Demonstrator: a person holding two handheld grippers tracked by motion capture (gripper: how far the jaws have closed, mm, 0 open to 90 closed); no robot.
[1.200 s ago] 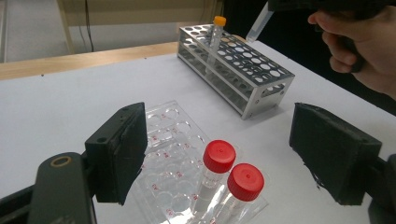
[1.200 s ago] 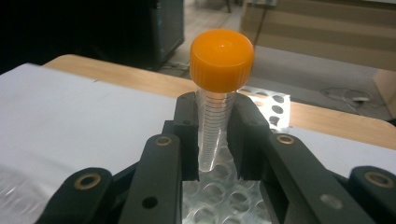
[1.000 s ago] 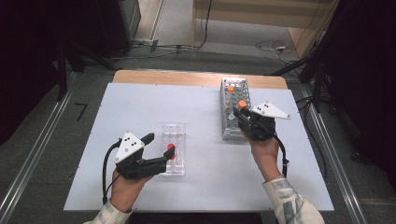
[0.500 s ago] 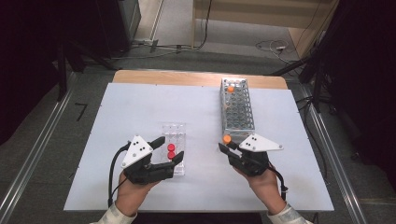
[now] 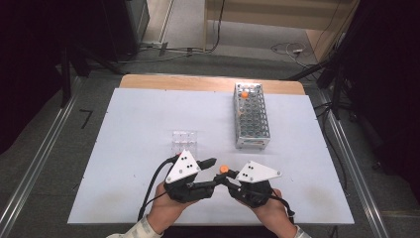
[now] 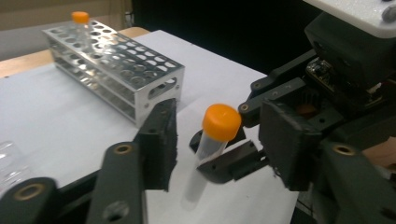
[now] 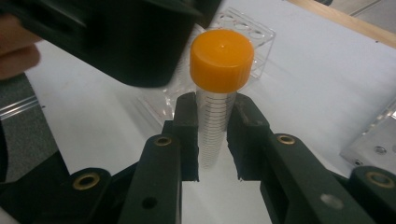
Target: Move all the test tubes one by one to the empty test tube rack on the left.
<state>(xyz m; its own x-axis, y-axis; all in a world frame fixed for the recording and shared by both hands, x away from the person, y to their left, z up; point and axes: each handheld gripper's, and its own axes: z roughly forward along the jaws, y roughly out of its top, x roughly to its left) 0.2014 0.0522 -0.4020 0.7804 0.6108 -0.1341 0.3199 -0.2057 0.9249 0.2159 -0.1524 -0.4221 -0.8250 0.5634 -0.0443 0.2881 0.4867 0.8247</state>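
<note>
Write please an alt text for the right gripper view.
The right gripper is shut on a clear tube with an orange cap, held upright over the white table. The left gripper is close at upper left.

Bright even light on the white table (image 5: 138, 129), dark surroundings, soft shadows, near fingers (image 6: 161, 140) slightly blurred

Tube (image 7: 215, 126): clear smooth plastic with printed graduations and a glossy orange plastic cap (image 7: 222, 59); both claws (image 6: 215, 154) matt black plastic with rougher pads; rack (image 5: 251, 117) bright brushed metal; second rack (image 5: 184, 141) clear plastic; bench (image 5: 138, 119) matt white over a wood edge.
</note>
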